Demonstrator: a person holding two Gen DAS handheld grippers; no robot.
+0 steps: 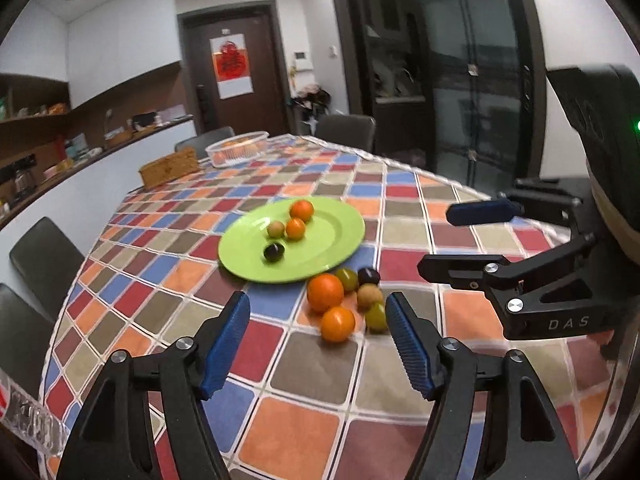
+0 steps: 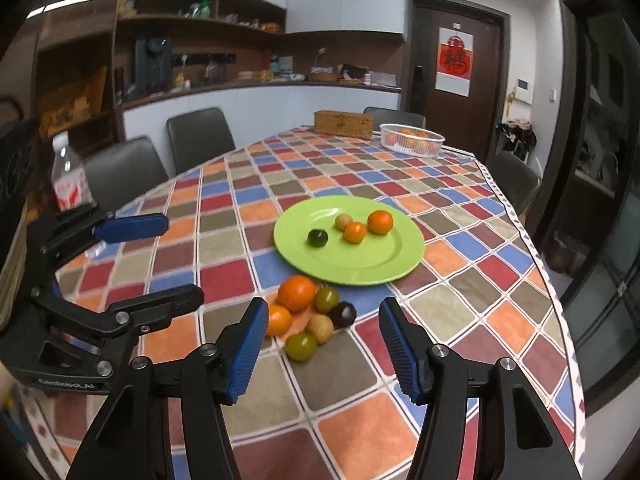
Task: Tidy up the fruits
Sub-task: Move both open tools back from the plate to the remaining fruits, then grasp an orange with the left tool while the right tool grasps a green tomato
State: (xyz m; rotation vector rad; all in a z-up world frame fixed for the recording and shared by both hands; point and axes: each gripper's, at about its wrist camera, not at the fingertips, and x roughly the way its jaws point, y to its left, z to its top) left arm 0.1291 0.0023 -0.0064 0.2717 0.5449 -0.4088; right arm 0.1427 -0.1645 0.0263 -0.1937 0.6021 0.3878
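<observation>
Six fruits sitting loose on the tabletop (image 1: 304, 432) just beside the green plate (image 1: 340, 236), bunched tight and touching: big orange (image 1: 325, 292), small orange (image 1: 338, 323), two green plums (image 1: 376, 316), tan fruit (image 1: 369, 295), dark plum (image 1: 368, 276). Four more resting already on the plate: two oranges (image 1: 302, 210), a tan one (image 1: 275, 229), a dark one (image 1: 273, 251).

Hovering over the near side of the pile with both tools, neither touching any fruit. Left gripper (image 1: 318, 344) standing released, holding nothing, its gap framing the small orange and the nearest green plum. Right gripper (image 2: 324, 350) likewise released and empty, its gap lined up on the near green plum (image 2: 301, 346) and tan fruit (image 2: 320, 327).

Judging the job as under way, somewhat short of half done, with the approach to the next pick in hand. Calling next for choosing one fruit per gripper, probably from the pile's outer edge, so as not to be nudging neighbours into rolling. Needing to be lowering until the pads straddle a single fruit, then closing gently, lifting clear, and carrying across to a bare part of the plate. Keeping the two grippers apart also mattering, both crowding the same small cluster.

Far basket (image 2: 412, 142) of fruit and wooden box (image 2: 344, 124) staying out of reach.
</observation>
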